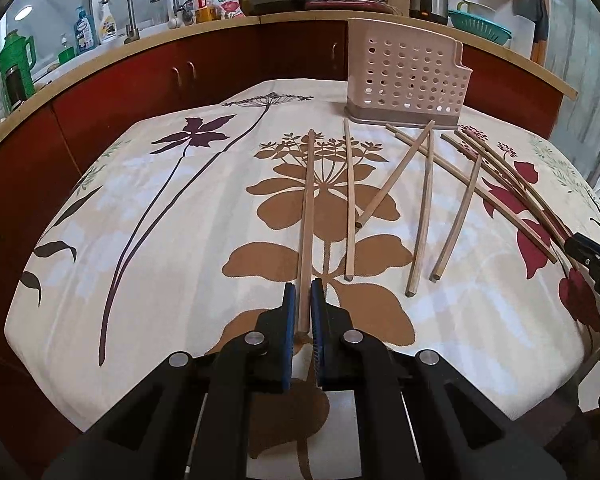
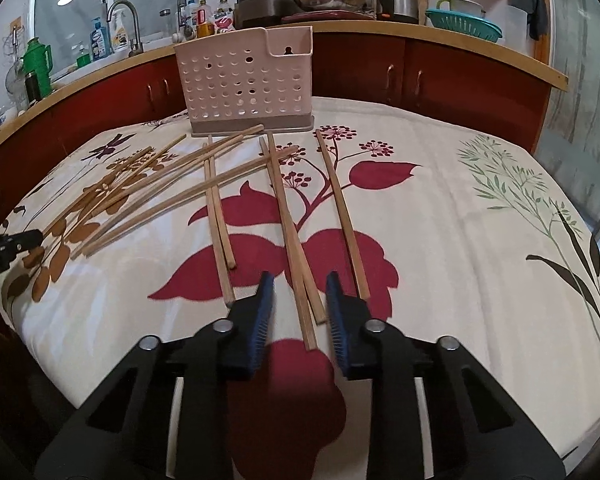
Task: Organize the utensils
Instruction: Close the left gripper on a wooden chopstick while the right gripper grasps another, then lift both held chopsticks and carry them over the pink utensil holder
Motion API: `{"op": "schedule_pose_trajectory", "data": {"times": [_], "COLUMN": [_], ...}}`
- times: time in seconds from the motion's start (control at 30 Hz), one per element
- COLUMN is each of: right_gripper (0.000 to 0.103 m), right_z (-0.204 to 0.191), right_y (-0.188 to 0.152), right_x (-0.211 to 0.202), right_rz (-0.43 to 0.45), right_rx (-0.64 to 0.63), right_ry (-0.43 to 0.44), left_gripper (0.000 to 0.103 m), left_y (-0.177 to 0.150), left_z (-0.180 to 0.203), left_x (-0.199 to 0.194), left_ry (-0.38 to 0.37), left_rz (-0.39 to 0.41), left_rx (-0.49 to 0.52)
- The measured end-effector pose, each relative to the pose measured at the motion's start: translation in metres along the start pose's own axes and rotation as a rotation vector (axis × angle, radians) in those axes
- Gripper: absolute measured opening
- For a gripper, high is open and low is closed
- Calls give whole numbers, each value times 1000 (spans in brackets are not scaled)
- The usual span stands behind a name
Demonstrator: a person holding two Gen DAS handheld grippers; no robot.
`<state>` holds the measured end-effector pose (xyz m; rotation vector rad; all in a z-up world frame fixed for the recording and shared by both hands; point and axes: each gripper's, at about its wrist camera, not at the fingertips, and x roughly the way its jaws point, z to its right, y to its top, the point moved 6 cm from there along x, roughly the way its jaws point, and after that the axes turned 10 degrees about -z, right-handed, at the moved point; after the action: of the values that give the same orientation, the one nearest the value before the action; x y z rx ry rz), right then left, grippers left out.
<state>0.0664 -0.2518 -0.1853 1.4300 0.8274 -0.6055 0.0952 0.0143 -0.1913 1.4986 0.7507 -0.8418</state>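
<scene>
Several wooden chopsticks lie scattered on a floral tablecloth (image 1: 160, 240) in front of a beige perforated utensil holder (image 1: 408, 76), which also shows in the right wrist view (image 2: 246, 84). My left gripper (image 1: 304, 292) is shut on the near end of one chopstick (image 1: 309, 200) that points toward the holder. My right gripper (image 2: 300, 284) is open, its blue pads on either side of the near ends of two chopsticks (image 2: 288, 232) lying on the cloth. Its tip shows at the right edge of the left wrist view (image 1: 596, 256).
More chopsticks lie to the right of the held one (image 1: 424, 208) and in a crossed pile at the left of the right wrist view (image 2: 148, 192). Red cabinets with a wooden counter (image 1: 220, 28) run behind the table, carrying a sink, bottles, pans and a kettle.
</scene>
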Motion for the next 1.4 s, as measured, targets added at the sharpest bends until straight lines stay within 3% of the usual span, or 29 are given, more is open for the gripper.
{"op": "schedule_pose_trajectory", "data": {"times": [0.5, 0.93, 1.07, 1.23, 1.4], "right_gripper": [22, 15, 7, 7, 7], "right_z": [-6, -14, -15, -15, -16], "right_y": [-19, -17, -18, -17, -7], "right_x": [-5, -2, -2, -5, -24], "right_rz": [-19, 48, 52, 57, 118], "right_rx": [-38, -91, -95, -97, -109], "right_ry": [0, 8, -4, -5, -19], "left_gripper": [9, 9, 9, 9, 8], "left_y": [1, 0, 0, 0, 4], "left_z": [0, 2, 2, 2, 5], "left_x": [1, 2, 2, 1, -7], "left_ry": [0, 11, 10, 16, 39], "left_rz": [-1, 1, 0, 5, 35], "left_rx": [0, 15, 15, 19, 39]}}
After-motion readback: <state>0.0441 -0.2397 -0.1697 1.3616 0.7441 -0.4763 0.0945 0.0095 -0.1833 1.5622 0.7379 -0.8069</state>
